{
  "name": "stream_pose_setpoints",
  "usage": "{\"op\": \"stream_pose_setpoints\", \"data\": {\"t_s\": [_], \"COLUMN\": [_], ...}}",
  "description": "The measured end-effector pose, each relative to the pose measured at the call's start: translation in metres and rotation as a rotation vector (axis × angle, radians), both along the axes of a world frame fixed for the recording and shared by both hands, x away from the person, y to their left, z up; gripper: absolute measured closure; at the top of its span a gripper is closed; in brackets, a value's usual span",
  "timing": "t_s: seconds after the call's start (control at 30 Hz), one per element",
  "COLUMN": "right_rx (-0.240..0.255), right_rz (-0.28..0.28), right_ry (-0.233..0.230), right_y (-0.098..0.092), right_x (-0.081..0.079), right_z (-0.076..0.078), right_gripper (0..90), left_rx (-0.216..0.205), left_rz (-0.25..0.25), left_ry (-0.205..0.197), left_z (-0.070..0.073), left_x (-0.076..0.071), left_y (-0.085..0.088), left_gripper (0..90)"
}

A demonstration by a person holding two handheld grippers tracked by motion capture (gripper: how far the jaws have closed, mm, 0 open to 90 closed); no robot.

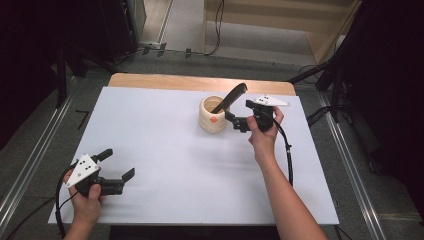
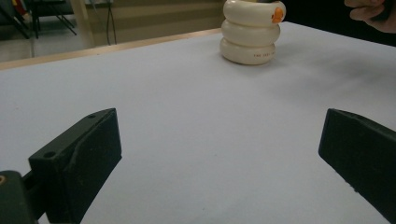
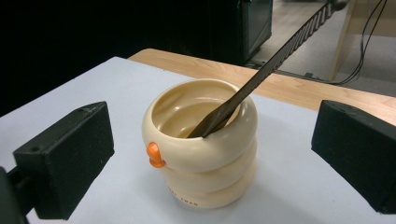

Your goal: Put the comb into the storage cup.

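Note:
A cream cup [image 1: 212,114] built of stacked rings, with a small orange knob on its side, stands at the back middle of the white table [image 1: 175,165]. A dark serrated knife [image 1: 231,96] leans inside it, its end sticking out up and to the right. My right gripper [image 1: 240,116] is just right of the cup, open, its jaws pointing at it and not touching. In the right gripper view the cup [image 3: 201,149] and knife [image 3: 261,74] lie ahead between wide black jaws. My left gripper [image 1: 118,164] rests open near the front left, with nothing between its jaws.
A strip of wooden tabletop [image 1: 150,81] shows behind the white board. Dark stands and cables ring the table on the floor. In the left gripper view the cup [image 2: 251,32] stands far ahead, with the other hand [image 2: 373,11] at the top right.

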State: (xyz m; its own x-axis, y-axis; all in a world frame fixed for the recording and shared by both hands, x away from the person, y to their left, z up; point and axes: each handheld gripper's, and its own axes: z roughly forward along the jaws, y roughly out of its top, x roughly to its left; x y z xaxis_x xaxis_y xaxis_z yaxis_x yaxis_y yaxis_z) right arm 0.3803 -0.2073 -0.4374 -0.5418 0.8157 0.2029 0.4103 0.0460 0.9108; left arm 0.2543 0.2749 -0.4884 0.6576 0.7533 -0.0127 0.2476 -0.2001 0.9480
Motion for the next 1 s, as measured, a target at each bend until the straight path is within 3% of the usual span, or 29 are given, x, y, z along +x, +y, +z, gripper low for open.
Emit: {"op": "stream_pose_setpoints", "data": {"t_s": [1.0], "right_rx": [-0.017], "right_rz": [0.0], "right_ry": [-0.047], "right_y": [-0.028], "right_x": [-0.038], "right_z": [0.003], "right_gripper": [0.0], "left_rx": [-0.003], "left_rz": [0.005], "left_ry": [0.0], "left_z": [0.0], "left_x": [0.0], "left_y": [-0.001], "left_gripper": [0.0]}}
